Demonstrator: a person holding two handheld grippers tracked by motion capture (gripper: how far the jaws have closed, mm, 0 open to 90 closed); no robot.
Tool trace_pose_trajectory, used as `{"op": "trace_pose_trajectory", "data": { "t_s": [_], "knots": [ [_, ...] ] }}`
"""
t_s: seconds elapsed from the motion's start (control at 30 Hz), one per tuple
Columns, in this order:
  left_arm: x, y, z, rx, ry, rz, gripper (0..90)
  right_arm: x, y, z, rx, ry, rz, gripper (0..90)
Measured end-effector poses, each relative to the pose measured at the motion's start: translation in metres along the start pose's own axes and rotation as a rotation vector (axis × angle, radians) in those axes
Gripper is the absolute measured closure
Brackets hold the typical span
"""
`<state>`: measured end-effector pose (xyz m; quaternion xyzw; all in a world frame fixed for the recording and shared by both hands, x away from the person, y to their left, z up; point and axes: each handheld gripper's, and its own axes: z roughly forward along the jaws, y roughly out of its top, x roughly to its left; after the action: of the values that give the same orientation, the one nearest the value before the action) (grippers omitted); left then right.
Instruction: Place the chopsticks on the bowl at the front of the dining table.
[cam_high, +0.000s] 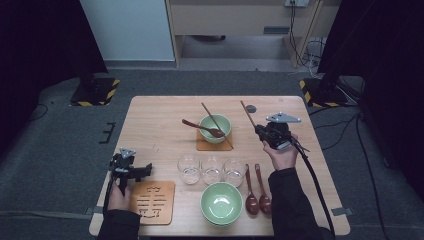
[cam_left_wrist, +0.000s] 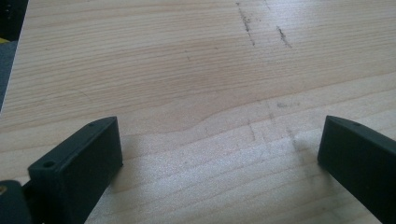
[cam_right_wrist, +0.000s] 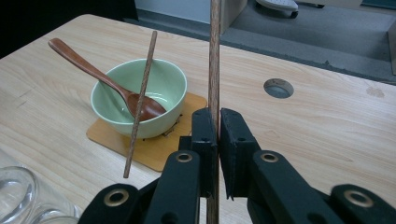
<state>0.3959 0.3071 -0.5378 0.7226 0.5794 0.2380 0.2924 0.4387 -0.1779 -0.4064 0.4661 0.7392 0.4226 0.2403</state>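
two grippers in the high view: left gripper (cam_high: 131, 169) low at the table's (cam_high: 155, 130) near left edge beside a wooden trivet (cam_high: 152, 201); right gripper (cam_high: 260, 131) right of the far green bowl (cam_high: 215, 128), holding a chopstick (cam_high: 247, 114). left gripper view: jaws wide apart over bare wood, nothing between. right gripper view: jaws clamped on the chopstick, probably near its middle; second chopstick (cam_right_wrist: 140, 100) leans across the bowl holding a spoon (cam_right_wrist: 102, 79).

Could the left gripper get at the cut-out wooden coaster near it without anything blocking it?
Probably yes. The left gripper is open over bare table, right beside the cut-out coaster, with nothing lying between them; the glasses stand further off.
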Motion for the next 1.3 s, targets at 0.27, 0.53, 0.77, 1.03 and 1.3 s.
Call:
{"op": "trace_pose_trajectory", "data": {
  "t_s": [0.27,0.53,0.77,1.03,1.3],
  "knots": [
    [0.000,0.000,0.000,0.000,0.000,0.000,0.0,0.003,0.005,0.005,-0.005,0.010,-0.009,84.9],
    [0.000,0.000,0.000,0.000,0.000,0.000,0.0,0.009,0.015,0.015,-0.009,0.023,-0.015,84.9],
    [0.000,0.000,0.000,0.000,0.000,0.000,0.0,0.010,0.021,0.022,-0.014,0.027,-0.018,84.9],
    [0.000,0.000,0.000,0.002,0.000,0.003,0.0,0.011,0.027,0.029,-0.027,0.040,-0.002,84.9],
    [0.000,0.000,0.000,0.002,0.000,0.003,0.0,0.008,0.024,0.038,-0.011,0.032,-0.001,84.9]
  ]
}}
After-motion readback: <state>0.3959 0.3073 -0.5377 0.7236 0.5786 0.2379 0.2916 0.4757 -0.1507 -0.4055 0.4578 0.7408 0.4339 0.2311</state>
